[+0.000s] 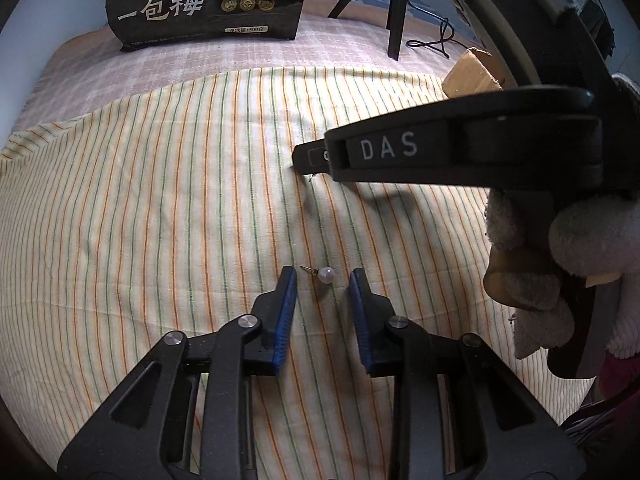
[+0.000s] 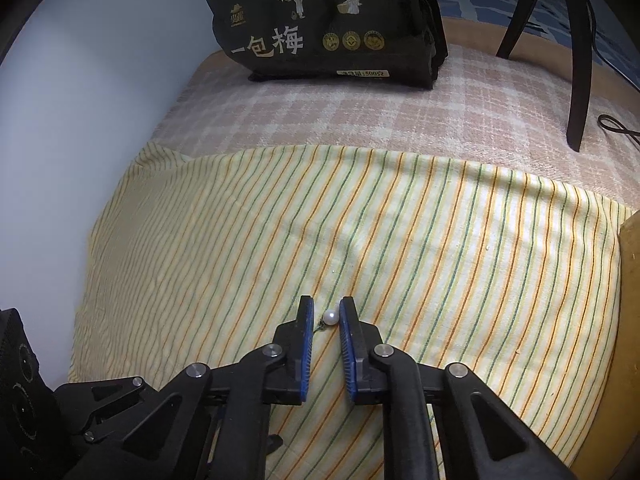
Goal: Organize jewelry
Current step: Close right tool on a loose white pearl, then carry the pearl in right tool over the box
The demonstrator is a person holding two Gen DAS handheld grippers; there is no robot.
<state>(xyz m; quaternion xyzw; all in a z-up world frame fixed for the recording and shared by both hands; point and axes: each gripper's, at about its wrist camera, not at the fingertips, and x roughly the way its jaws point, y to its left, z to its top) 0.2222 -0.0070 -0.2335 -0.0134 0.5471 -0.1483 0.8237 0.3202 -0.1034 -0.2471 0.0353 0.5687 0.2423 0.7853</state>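
A pearl stud earring (image 1: 325,275) lies on the striped yellow cloth (image 1: 160,200) between the blue pads of my left gripper (image 1: 322,277). A gap shows on each side of it, so that gripper is open around it. A second pearl earring (image 2: 330,316) sits between the narrow pads of my right gripper (image 2: 326,311). The pearl rests against the right pad and its post reaches the left one, so that gripper is shut on it. In the left wrist view my right gripper (image 1: 299,163) comes in from the right, tips down at the cloth, with a thin post just below them.
A black snack bag (image 2: 328,28) stands at the back on a pink checked cloth (image 2: 360,112). Dark tripod legs (image 2: 580,60) and a cable (image 1: 436,42) are at the back right. A cardboard box (image 1: 472,74) sits to the right. A gloved hand (image 1: 580,248) holds the right gripper. A pale wall (image 2: 80,120) runs along the left.
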